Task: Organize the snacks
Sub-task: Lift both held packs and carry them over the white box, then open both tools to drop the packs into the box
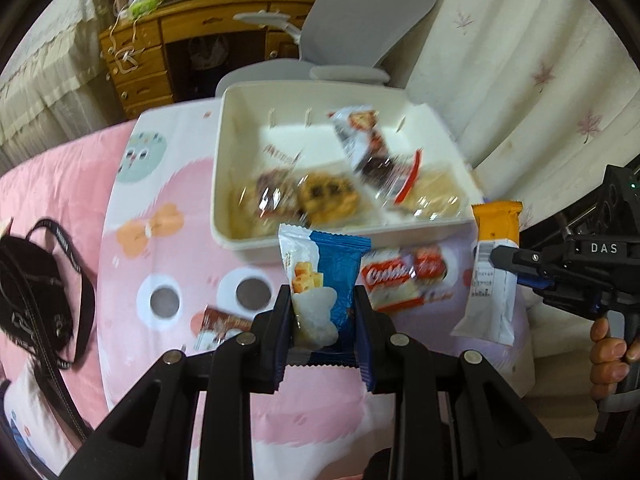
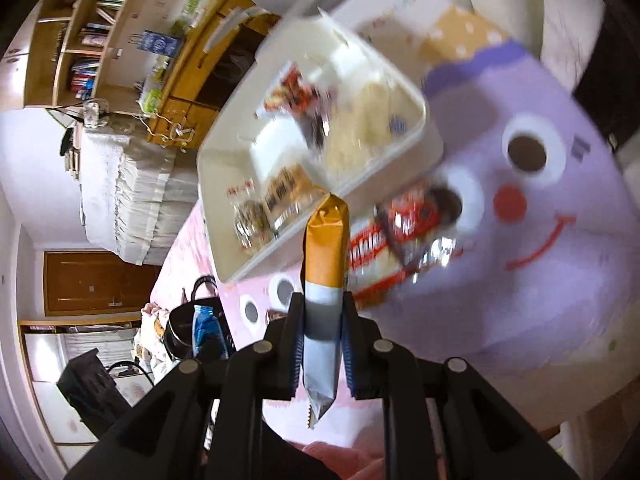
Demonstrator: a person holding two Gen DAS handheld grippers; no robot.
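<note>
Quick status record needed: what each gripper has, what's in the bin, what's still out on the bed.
left gripper: jaws shut on blue-and-white snack packet
right gripper: jaws shut on orange-and-white snack packet
white bin: holds several wrapped cookies and snacks, blurred
still out: red-and-white packet in front of the bin; brown packet nearer the left gripper
surface: cartoon-print bedding

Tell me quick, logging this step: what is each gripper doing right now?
Left gripper: shut on the blue and white snack packet.
Right gripper: shut on the orange and white snack packet.
</note>
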